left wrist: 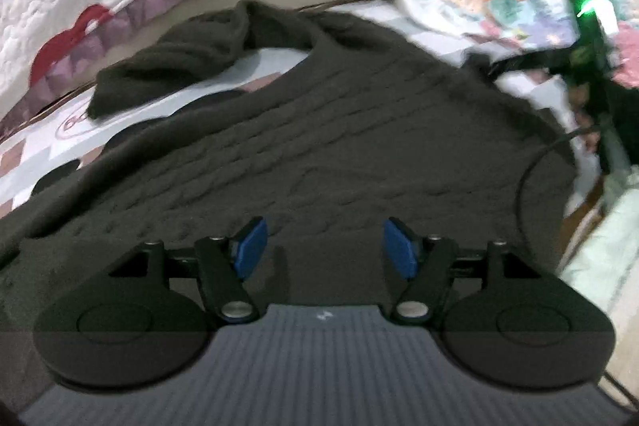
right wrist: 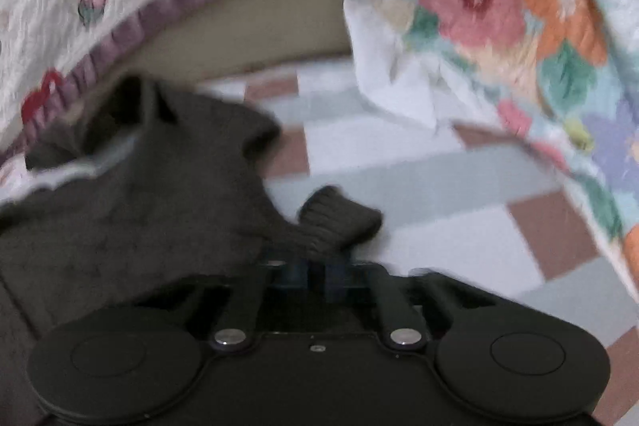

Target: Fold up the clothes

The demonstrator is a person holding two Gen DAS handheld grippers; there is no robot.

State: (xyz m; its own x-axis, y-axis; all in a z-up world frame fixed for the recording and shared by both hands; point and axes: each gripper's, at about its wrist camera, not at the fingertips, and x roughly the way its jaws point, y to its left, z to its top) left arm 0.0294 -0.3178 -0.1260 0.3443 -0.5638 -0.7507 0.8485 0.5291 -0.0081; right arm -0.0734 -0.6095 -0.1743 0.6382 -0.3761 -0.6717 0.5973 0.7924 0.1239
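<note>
Left wrist view: left gripper (left wrist: pixel 323 246) hovers with blue pads (left wrist: pixel 251 246) spread apart, grasping nothing, low over the dark knit sweater (left wrist: pixel 319 130). Sweater fills the frame centre, spread flat on the patchwork bedspread (left wrist: pixel 40 146), likely so it can be folded. 1 sleeve (left wrist: pixel 167 66) trails to upper left. Right gripper shows blurred at right edge.

Right wrist view: right gripper (right wrist: pixel 319 272) is clenched on the ribbed cuff (right wrist: pixel 339 220) at lower centre, probably to carry that sleeve across the body. Floral quilt (right wrist: pixel 499 6) sits upper right.

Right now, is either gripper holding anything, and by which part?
Right gripper grips the dark sweater by its ribbed cuff; left gripper is open, empty.
</note>
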